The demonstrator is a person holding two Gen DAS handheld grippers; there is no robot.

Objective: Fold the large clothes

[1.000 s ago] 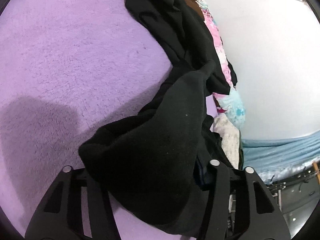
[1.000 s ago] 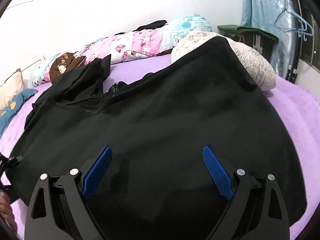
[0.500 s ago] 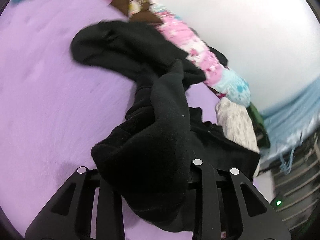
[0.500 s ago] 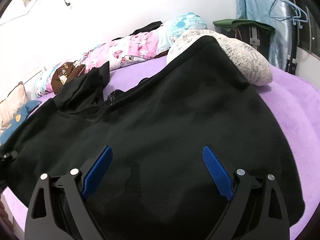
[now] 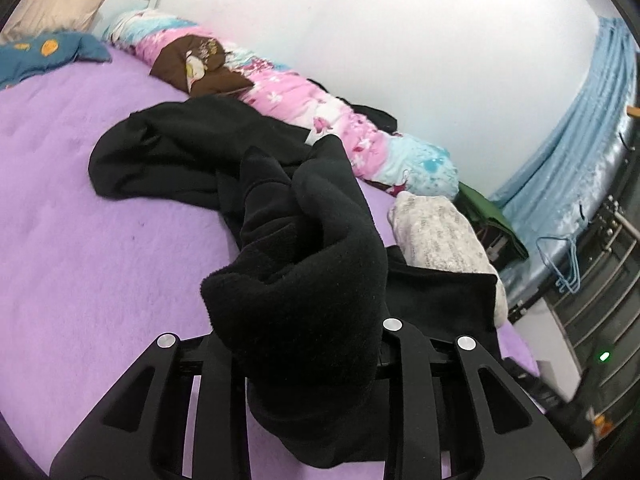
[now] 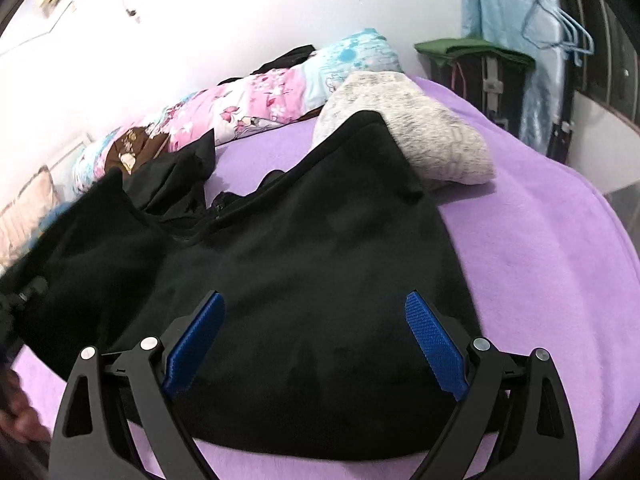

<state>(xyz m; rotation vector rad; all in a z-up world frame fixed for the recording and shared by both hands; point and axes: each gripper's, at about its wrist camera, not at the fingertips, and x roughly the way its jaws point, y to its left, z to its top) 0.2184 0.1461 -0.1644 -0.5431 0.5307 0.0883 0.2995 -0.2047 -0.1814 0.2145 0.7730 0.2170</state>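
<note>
A large black fleece garment [image 6: 304, 264] lies spread on the purple bed [image 6: 540, 260]. My left gripper [image 5: 304, 344] is shut on a bunched sleeve or edge of the black garment [image 5: 304, 280] and holds it lifted; the fabric hides its fingertips. The rest of that garment trails back over the bed toward the floral bolster. My right gripper [image 6: 316, 344] is open and empty, its blue pads [image 6: 436, 352] hovering just over the garment's near hem.
A floral pink and blue bolster [image 5: 320, 112] lies along the white wall. A grey speckled pillow [image 6: 404, 136] sits by the garment's far corner. A blue curtain [image 5: 568, 148], hangers [image 6: 568, 32] and a dark rack [image 6: 484, 76] stand beyond the bed's edge.
My left gripper has lifted and swung up with the black fabric, turning its view from the bed surface toward the wall. My right gripper stayed open over the garment.
</note>
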